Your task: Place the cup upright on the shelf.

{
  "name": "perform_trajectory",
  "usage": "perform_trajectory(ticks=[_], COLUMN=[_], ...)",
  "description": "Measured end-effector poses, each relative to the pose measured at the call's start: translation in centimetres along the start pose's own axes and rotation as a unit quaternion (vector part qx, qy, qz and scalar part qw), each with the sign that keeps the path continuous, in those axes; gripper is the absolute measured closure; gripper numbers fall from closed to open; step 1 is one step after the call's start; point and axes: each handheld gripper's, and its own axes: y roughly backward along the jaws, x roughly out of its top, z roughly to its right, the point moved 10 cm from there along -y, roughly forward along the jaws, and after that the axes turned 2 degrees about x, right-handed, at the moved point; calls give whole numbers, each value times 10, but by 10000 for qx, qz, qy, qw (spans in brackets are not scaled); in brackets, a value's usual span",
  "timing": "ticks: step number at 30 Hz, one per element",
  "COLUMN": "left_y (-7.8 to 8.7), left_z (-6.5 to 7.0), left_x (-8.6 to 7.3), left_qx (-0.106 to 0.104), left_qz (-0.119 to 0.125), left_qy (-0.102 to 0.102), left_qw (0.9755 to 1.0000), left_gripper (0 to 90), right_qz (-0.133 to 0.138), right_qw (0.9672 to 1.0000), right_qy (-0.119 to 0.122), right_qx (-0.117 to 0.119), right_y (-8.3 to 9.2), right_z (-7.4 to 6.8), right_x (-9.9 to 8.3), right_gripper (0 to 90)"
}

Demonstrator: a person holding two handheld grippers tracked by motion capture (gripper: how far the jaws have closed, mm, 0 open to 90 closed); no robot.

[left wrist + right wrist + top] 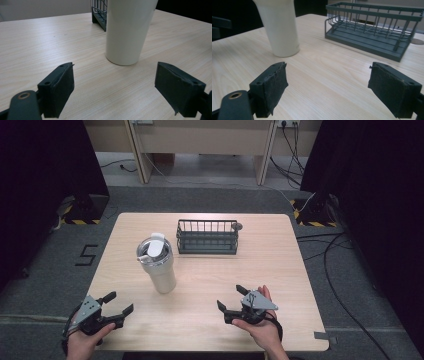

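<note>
1. My left gripper rests low at the near left corner of the table, jaws spread wide with nothing between them. In the left gripper view the two pads stand far apart over bare wood.

2. My right gripper sits near the front edge, right of centre, jaws likewise wide and empty.

3. The tumbler stands upright, well apart from both grippers. Its long axis is vertical; the body tapers toward the base and carries a lid on top.

4. From my left gripper the tumbler lies ahead and slightly to the right. Its base sits just beyond the open jaws in the left gripper view, close to the line between them.

5. From my right gripper the tumbler lies ahead and well off to the left, at the upper left of the right gripper view. The wire basket lies ahead of this gripper, farther back, and is empty.

6. Judgement: the left gripper is the nearer and better aligned. A level approach across the upright wall, below the lid, appears the sound line.
</note>
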Motion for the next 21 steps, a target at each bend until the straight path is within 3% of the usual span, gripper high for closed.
perform_trajectory(ticks=[8, 21], left_y=[2, 2], left_z=[0, 0], left_x=[0, 0], left_qx=[-9, -10], left_qz=[22, 32], left_qy=[17, 5], left_qw=[10000, 10000], left_gripper=[152, 152], right_qz=[56, 122], right_qw=[9997, 9989], right_qy=[101, 204], right_qx=[226, 407], right_y=[-13, -34], right_z=[-17, -27], right_x=[13, 31], right_gripper=[143, 139])
